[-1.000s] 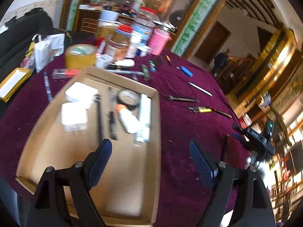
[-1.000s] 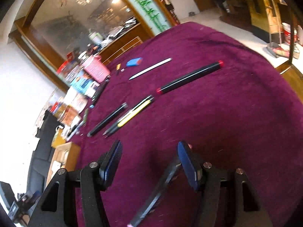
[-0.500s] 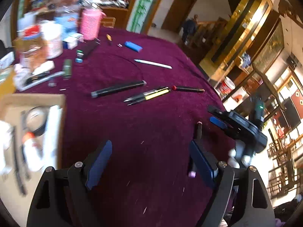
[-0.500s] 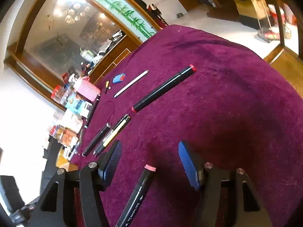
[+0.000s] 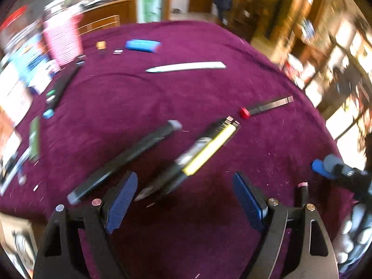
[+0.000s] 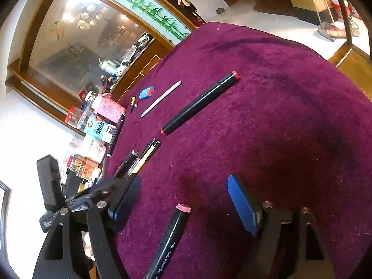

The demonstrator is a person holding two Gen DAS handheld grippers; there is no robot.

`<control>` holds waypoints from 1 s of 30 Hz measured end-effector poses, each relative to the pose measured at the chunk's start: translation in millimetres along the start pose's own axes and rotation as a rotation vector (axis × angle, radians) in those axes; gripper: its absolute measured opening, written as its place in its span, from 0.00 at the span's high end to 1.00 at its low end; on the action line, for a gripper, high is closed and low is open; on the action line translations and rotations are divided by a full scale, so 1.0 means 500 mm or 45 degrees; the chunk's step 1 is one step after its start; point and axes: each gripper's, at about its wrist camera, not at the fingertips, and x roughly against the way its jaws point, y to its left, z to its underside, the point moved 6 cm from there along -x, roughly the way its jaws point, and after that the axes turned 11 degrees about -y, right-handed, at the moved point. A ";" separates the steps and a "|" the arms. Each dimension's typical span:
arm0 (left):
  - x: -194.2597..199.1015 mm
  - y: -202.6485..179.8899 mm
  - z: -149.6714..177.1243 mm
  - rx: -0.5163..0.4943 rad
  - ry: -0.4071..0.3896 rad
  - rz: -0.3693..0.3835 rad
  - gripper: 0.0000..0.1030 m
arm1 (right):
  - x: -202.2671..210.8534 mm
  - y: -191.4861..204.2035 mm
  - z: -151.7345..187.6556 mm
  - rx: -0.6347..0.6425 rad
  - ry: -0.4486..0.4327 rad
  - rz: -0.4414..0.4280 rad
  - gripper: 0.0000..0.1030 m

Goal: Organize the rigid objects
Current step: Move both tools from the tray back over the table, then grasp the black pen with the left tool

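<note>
My right gripper (image 6: 183, 202) is opening around a slim black marker (image 6: 168, 241) — pink cap pointing away, lengthwise on the fuzzy purple cloth (image 6: 279, 127). My left gripper (image 5: 184, 196) hangs open.

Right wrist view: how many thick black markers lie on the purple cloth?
3. Pink-capped marker between the right gripper's opening jaws, untouched; red-capped marker mid-cloth; a third marker beside the yellow pen, its lower end hidden. More may be hidden.

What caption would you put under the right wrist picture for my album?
The right tool opens over a pink-capped black marker lying free on the purple tablecloth, more pens beyond.
</note>
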 end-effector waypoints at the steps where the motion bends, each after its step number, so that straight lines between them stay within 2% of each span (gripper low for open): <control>1: -0.019 -0.012 0.002 -0.042 0.017 -0.031 0.20 | -0.001 0.001 0.001 0.010 0.001 0.003 0.19; 3: -0.032 -0.026 0.005 -0.105 0.002 -0.116 0.19 | -0.002 0.005 0.002 0.028 -0.001 0.010 0.19; 4: -0.025 -0.035 0.010 -0.095 0.001 -0.102 0.19 | -0.002 0.007 0.004 0.040 -0.001 0.015 0.18; 6: -0.004 -0.059 0.024 -0.167 0.007 -0.072 0.19 | -0.002 0.008 0.005 0.051 -0.002 0.020 0.17; 7: 0.012 -0.076 0.037 -0.210 0.017 -0.033 0.19 | -0.003 0.009 0.005 0.056 -0.003 0.021 0.16; 8: 0.026 -0.091 0.053 -0.211 0.055 0.042 0.29 | -0.003 0.010 0.006 0.063 -0.003 0.022 0.16; 9: 0.040 -0.106 0.073 -0.171 0.123 0.169 0.38 | -0.004 0.010 0.007 0.069 -0.002 0.024 0.15; 10: 0.059 -0.113 0.080 -0.180 0.116 0.181 0.38 | -0.004 0.012 0.007 0.074 -0.001 0.026 0.15; 12: 0.085 -0.116 0.077 -0.212 0.070 0.157 0.38 | -0.004 0.012 0.007 0.069 0.000 0.023 0.15; 14: 0.097 -0.100 0.055 -0.160 0.007 0.134 0.38 | -0.003 0.010 0.006 0.061 0.001 0.018 0.15; 17: 0.077 -0.056 0.029 -0.025 0.000 0.078 0.38 | -0.003 0.009 0.006 0.056 -0.001 0.013 0.15; 20: 0.068 -0.042 0.031 0.022 0.007 0.051 0.38 | -0.002 0.009 0.007 0.061 -0.001 0.009 0.12; 22: 0.070 -0.038 0.034 -0.024 -0.008 0.058 0.34 | -0.002 0.011 0.008 0.072 0.001 0.010 0.12; 24: 0.068 -0.046 0.051 -0.132 0.024 0.097 0.23 | -0.002 0.012 0.008 0.080 0.002 0.012 0.11; 27: 0.054 -0.056 0.094 -0.280 0.127 0.117 0.22 | -0.004 0.014 0.007 0.076 0.001 0.010 0.11; 28: 0.063 -0.060 0.100 -0.341 0.098 0.104 0.22 | -0.004 0.015 0.006 0.074 0.000 0.009 0.11; 30: 0.076 -0.063 0.109 -0.381 0.117 0.070 0.23 | -0.006 0.019 0.007 0.077 0.000 0.007 0.10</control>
